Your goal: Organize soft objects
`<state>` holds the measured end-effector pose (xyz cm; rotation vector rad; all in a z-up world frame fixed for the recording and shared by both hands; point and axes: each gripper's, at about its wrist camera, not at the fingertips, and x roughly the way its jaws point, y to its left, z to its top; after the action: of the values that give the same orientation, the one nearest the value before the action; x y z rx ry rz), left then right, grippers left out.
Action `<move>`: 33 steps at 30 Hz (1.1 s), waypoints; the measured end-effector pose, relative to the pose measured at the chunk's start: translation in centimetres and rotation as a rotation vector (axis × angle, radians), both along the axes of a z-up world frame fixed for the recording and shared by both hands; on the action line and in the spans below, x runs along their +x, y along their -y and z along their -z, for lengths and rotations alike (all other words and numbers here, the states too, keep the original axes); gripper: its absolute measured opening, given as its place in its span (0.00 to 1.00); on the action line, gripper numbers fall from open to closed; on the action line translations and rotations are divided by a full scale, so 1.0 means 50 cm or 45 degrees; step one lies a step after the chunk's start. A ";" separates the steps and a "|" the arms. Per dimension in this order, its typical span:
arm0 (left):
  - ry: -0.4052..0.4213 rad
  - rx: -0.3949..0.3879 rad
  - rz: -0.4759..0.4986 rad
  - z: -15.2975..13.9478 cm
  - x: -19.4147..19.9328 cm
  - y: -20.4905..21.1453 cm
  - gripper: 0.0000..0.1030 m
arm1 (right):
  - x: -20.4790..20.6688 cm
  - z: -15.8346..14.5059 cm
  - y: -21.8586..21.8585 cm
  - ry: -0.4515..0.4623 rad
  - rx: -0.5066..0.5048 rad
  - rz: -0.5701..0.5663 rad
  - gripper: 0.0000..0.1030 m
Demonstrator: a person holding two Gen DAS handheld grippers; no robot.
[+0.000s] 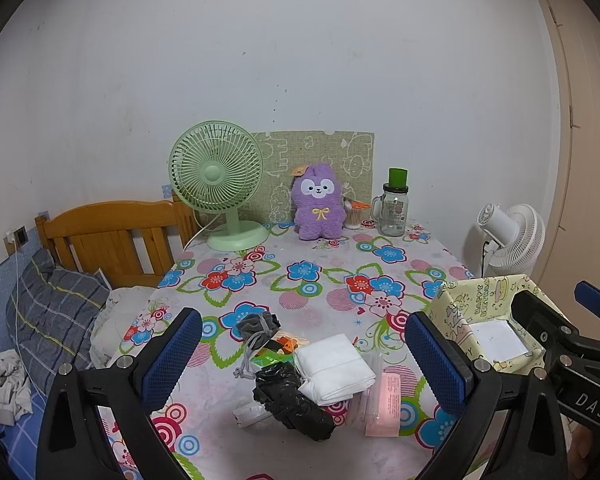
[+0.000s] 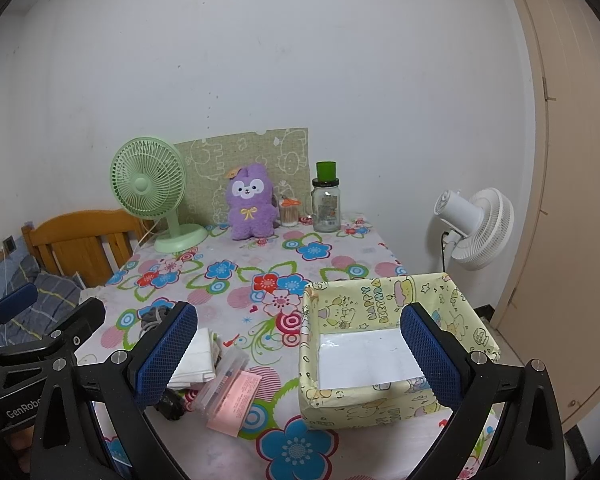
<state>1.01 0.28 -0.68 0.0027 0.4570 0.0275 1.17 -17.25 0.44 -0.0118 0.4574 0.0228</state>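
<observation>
**A:** ok so what was closest to the cams?

**B:** the grippers. left gripper (image 1: 304, 356) had its jaws spread wide w/ nothing between the blue pads, just hovering above the pile. right gripper (image 2: 300, 354) same deal, wide open, holding nothing, parked over the near wall of the yellow box (image 2: 384, 404).

**A:** and the soft stuff?

**B:** all in a heap on the floral tablecloth (image 1: 320, 276), near front edge, left of the box. crumpled black bag (image 1: 290, 398) nearest, w/ a small white roll (image 1: 250, 414) touching its left side. folded white cloth (image 1: 334, 366) lay right behind/against the black bag. pink packet (image 1: 386, 404) + a clear zip bag (image 2: 220, 380) just right of the cloth. grey drawstring pouch (image 1: 258, 330) sat at the back of the heap, something orange peeking out beside it, couldn't tell what.

**A:** box had anything in it?

**B:** only white sheet lining on the bottom afaict. "happy birthday" print on the inside wall.

**A:** further back?

**B:** far edge by the wall: green desk fan (image 1: 218, 184) on the left, purple plush (image 1: 318, 202) upright in the middle, cotton swab jar (image 1: 353, 218) beside it, then glass jar w/ green cup on top (image 1: 394, 208). white fan (image 2: 474, 228) stood off the table to the right, wooden bed frame (image 1: 108, 236) + plaid pillow off to the left.
</observation>
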 end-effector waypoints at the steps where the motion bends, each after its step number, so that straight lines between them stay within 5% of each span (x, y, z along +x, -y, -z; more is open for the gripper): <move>1: 0.000 0.001 0.000 0.000 0.000 0.000 0.99 | 0.000 0.000 0.000 -0.001 -0.001 -0.001 1.00; 33: -0.016 0.016 -0.002 0.011 0.003 0.001 0.96 | 0.009 0.004 -0.010 -0.011 0.002 -0.016 1.00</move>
<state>1.14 0.24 -1.21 0.0152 0.4690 0.0320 1.62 -16.75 0.24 -0.0131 0.4660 0.0356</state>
